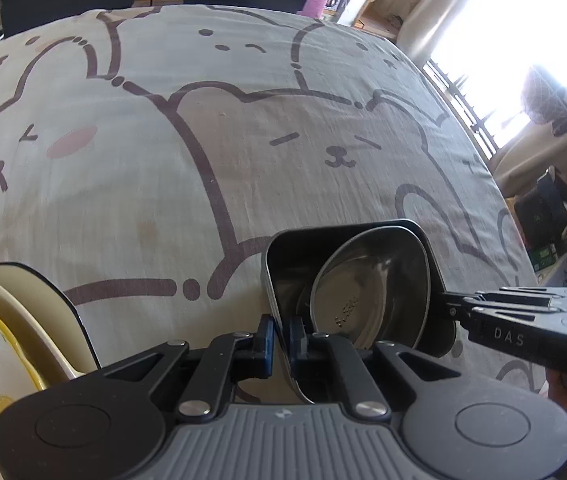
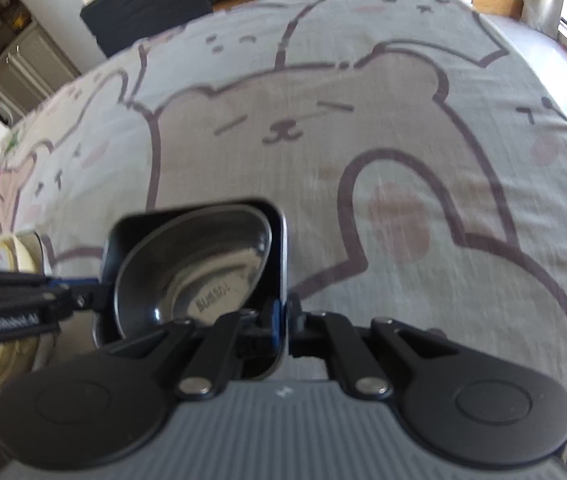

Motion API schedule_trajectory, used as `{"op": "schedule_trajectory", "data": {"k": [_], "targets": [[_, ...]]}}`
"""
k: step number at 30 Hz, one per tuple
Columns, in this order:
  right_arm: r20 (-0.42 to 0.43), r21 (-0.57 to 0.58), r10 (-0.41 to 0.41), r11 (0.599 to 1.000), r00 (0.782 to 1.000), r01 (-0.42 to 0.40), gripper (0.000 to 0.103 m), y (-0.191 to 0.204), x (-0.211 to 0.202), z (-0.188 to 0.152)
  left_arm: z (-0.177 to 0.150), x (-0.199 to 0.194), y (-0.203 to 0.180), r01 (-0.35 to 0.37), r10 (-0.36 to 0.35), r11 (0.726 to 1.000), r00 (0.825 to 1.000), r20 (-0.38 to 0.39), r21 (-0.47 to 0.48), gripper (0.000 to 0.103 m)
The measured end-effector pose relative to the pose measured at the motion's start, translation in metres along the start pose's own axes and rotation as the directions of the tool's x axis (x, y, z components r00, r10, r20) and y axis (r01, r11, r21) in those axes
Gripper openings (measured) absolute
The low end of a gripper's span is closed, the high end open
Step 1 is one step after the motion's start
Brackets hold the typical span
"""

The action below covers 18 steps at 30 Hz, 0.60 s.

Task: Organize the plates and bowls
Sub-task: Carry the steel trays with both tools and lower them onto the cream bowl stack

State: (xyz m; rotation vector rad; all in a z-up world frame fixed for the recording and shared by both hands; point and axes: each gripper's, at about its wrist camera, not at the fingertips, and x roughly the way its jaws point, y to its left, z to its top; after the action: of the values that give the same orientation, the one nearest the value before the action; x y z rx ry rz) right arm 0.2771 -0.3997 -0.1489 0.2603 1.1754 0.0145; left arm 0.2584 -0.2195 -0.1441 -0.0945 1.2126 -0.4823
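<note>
We see a black rectangular tray [image 1: 283, 256] above the bear-print cloth [image 1: 163, 160], and inside it a round steel bowl [image 1: 371, 280] leaning tilted against the tray's wall. Our left gripper [image 1: 281, 338] is clamped tight on the tray's near-left rim; our right gripper [image 2: 285, 320] is pinched on the opposite rim. Left of the tray sits a stack of cream and yellow bowls [image 1: 11, 320].

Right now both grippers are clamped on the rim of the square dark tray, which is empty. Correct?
Not quite. The left gripper and right gripper do clamp the square dark tray, but it holds a steel bowl, seen in both wrist views.
</note>
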Motion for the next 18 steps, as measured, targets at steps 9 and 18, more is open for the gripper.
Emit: {"op": "schedule_trajectory", "data": {"k": [9, 18], "targets": [[0.057, -0.008, -0.02, 1.0, 0.998, 0.021, 0.005, 0.006, -0.02, -0.002, 0.004, -0.02, -0.001, 0.044, -0.043, 0.999, 0.997, 0.057, -0.02, 0.006], [0.124, 0.007, -0.025, 1.0, 0.992, 0.025, 0.004, 0.017, -0.053, -0.006, -0.001, -0.06, -0.001, 0.058, -0.055, 0.998, 0.989, 0.134, -0.017, 0.006]]}}
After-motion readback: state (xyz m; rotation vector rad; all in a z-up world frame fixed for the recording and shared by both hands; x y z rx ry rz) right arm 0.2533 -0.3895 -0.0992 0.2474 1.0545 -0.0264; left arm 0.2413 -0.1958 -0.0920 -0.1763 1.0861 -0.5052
